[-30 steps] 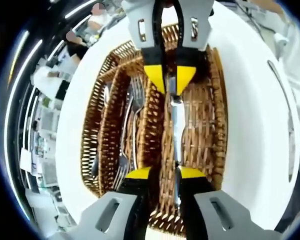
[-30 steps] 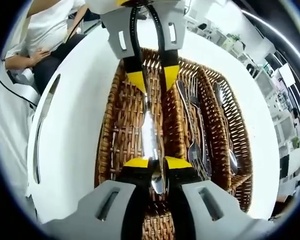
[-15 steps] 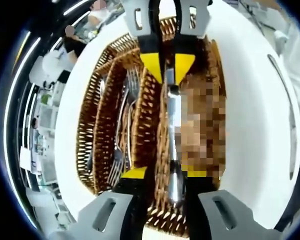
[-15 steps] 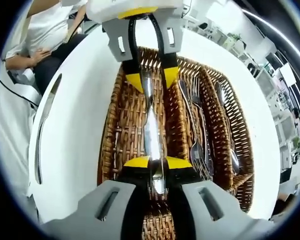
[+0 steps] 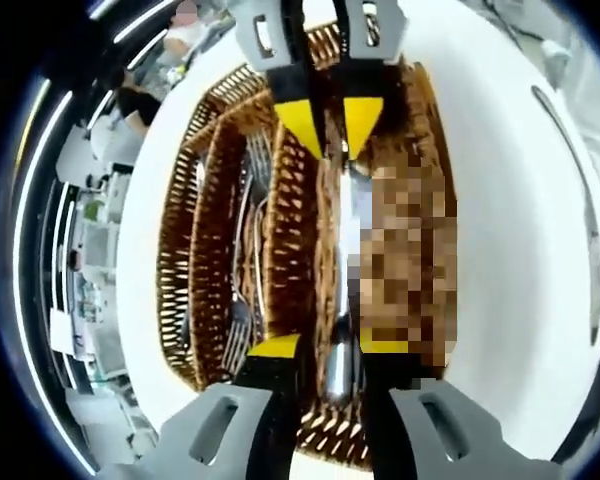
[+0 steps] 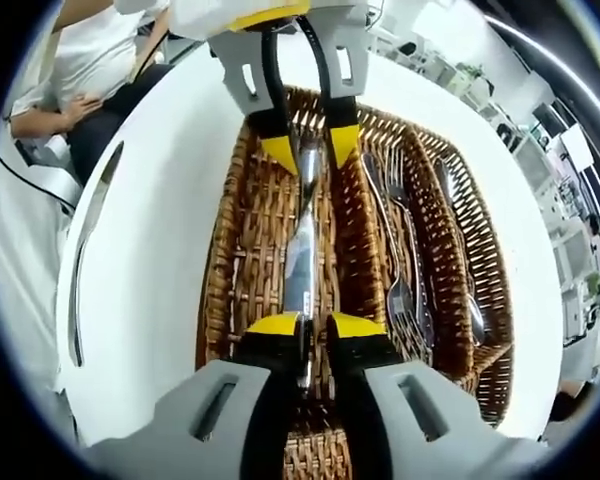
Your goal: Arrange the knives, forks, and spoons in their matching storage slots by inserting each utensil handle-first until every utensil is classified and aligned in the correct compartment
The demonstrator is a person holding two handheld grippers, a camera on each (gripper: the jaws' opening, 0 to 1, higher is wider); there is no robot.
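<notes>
On the white table [image 6: 170, 200], both grippers [image 5: 325, 345] [image 6: 302, 325] clamp one knife [image 6: 300, 250]; right view shows a seated person [image 6: 90, 60].

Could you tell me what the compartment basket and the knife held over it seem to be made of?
The basket looks like woven wicker or rattan: brown interlaced strands, slightly glossy. The knife looks like polished metal, likely steel: silvery with mirror-like reflections.

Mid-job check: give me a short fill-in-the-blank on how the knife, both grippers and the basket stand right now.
1. The knife is clamped at both ends by ____ grippers.
2. It hangs over a compartment of the ____ basket.
3. The basket rests on a ____ table.
4. The neighbouring compartment holds ____.

Missing words: two; wicker; white; forks
</notes>
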